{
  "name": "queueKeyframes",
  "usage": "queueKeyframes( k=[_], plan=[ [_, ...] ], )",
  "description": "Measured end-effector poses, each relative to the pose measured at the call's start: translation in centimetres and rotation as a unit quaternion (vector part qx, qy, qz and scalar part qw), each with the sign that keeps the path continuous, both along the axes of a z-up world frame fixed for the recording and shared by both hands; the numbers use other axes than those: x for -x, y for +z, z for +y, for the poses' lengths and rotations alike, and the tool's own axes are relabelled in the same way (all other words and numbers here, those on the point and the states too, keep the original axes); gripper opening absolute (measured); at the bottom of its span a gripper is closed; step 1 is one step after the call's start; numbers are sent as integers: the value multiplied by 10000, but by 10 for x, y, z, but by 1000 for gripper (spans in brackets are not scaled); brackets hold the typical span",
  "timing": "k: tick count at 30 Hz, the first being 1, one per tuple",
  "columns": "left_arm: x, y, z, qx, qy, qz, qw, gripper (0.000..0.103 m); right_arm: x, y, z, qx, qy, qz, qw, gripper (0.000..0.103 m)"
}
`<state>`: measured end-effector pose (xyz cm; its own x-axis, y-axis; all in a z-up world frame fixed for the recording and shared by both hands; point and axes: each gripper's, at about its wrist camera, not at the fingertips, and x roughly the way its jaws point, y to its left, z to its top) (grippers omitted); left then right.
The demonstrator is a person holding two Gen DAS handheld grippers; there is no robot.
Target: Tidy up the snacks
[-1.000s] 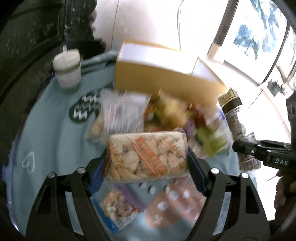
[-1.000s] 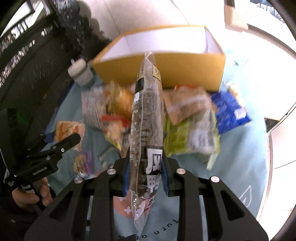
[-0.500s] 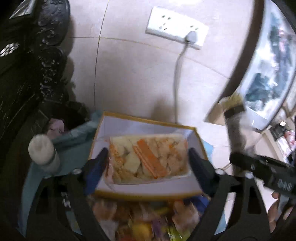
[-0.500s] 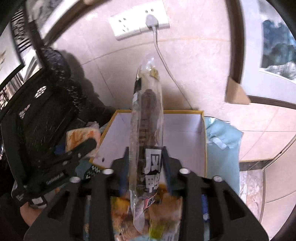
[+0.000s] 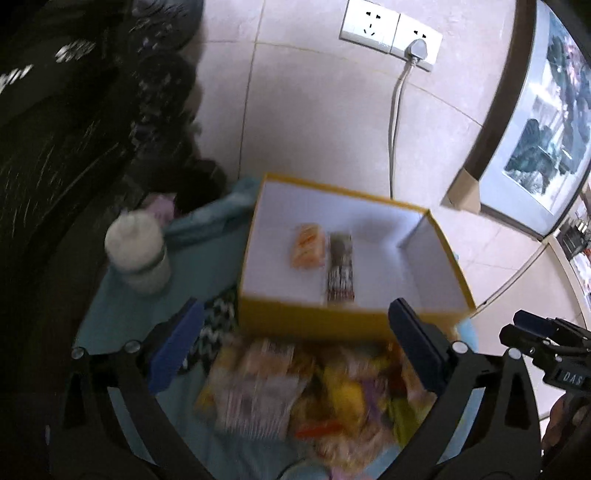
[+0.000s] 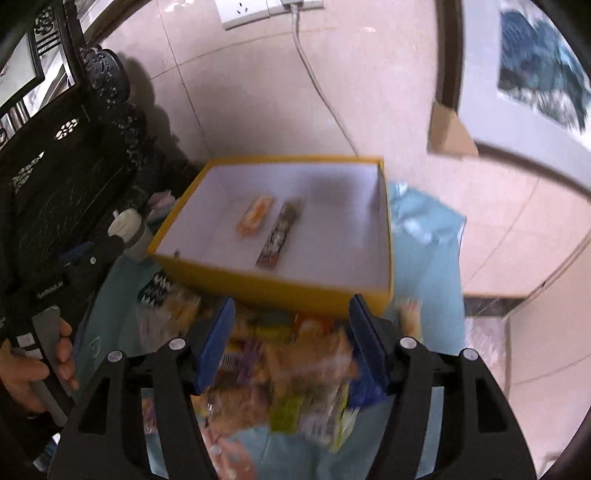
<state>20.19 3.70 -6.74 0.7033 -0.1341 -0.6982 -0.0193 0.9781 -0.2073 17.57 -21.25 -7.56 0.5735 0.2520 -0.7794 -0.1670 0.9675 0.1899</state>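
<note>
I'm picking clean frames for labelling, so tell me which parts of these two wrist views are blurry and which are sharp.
Left wrist view: the snack pile is smeared and the yellow box slightly soft, while the wall socket is fairly crisp. Right wrist view: the pile is smeared too, and the right gripper stays sharp.

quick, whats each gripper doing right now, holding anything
Left gripper: open, holding nothing.
Right gripper: open, holding nothing.

One yellow box (image 5: 314,321), two snack packets (image 5: 308,246) inside, one white bottle (image 5: 138,254), perhaps a dozen blurred loose packets (image 5: 258,391).
</note>
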Motion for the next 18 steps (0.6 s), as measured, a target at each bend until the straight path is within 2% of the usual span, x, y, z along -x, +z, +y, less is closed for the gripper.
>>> queueKeyframes(
  k=[3,5,7,9,12,13,15,18],
  plan=[
    [32,-7,10,284,49,-117,9995,101,27,-15,1,21,7,74,10000,65],
    [49,-17,12,277,45,30,9996,101,39,-23,4,36,15,187,9998,65],
    [65,-29,9,105,-12,207,9997,101,50,-36,9,213,54,315,9993,65],
    [85,-45,3,-272,-145,316,9990,101,55,-51,11,473,1,370,9982,65],
    [112,-79,-5,-931,-362,566,9934,101,57,-75,9,529,-76,613,9967,65],
    [121,-95,-3,-1001,-384,753,9914,101,59,-81,8,546,-70,658,9963,65],
    [133,-115,2,-900,-361,1040,9898,101,58,-90,14,640,-1,711,9954,65],
    [144,-133,10,-850,-292,1241,9882,101,55,-98,25,795,104,737,9941,65]
  ],
)
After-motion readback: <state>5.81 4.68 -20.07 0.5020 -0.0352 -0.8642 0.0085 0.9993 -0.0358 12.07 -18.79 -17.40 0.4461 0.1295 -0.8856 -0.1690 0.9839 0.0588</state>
